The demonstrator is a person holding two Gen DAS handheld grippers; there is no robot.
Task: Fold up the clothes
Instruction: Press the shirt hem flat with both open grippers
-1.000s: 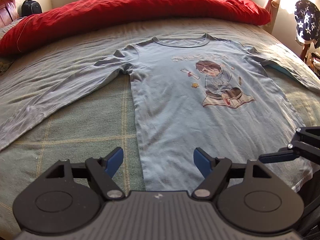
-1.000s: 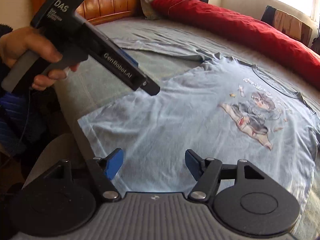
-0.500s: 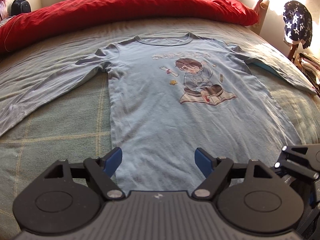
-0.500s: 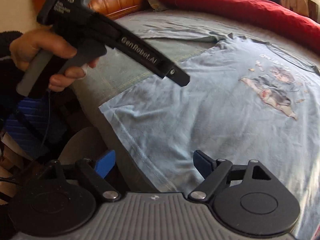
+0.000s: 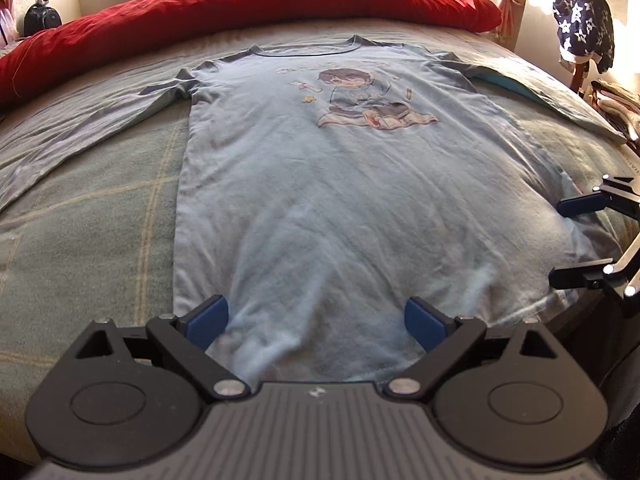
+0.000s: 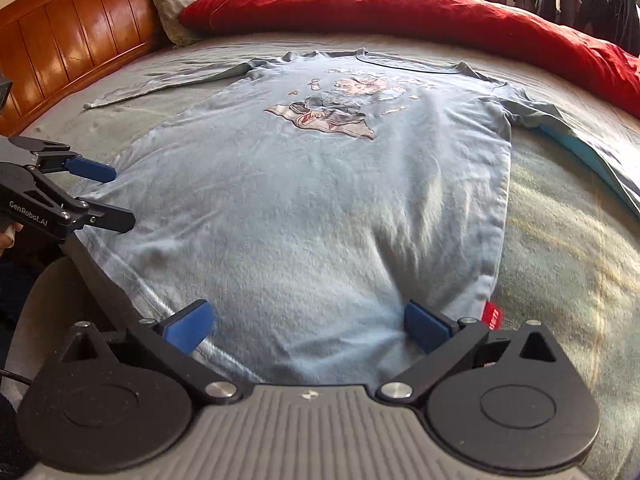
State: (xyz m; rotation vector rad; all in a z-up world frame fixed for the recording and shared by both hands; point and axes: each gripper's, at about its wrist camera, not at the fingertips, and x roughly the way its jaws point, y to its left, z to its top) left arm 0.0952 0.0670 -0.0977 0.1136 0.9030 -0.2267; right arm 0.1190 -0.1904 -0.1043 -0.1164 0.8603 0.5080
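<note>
A light blue long-sleeved shirt [image 5: 340, 184] with a cartoon print lies flat and face up on the bed, sleeves spread to both sides. My left gripper [image 5: 316, 324] hovers low over the left part of the hem, jaws opening, with cloth between the blue fingers but not pinched. My right gripper [image 6: 306, 326] is over the hem's right corner beside a red tag [image 6: 490, 316], jaws opening too, with nothing gripped. Each gripper shows in the other's view: the right gripper [image 5: 576, 240] at the right edge, the left gripper [image 6: 104, 194] at the left edge. The shirt [image 6: 320, 200] fills that view too.
A plaid green bed cover [image 5: 100, 216] lies under the shirt. A red duvet [image 5: 240, 4] is bunched along the far side. A wooden headboard [image 6: 60, 40] and a pillow [image 6: 176, 12] stand at the left. A star-patterned cloth [image 5: 582, 28] hangs beyond the bed's right edge.
Both grippers have come down and closer to the shirt's hem, and their jaws have widened. The left gripper has dropped from high in the right wrist view to the hem's left edge.
</note>
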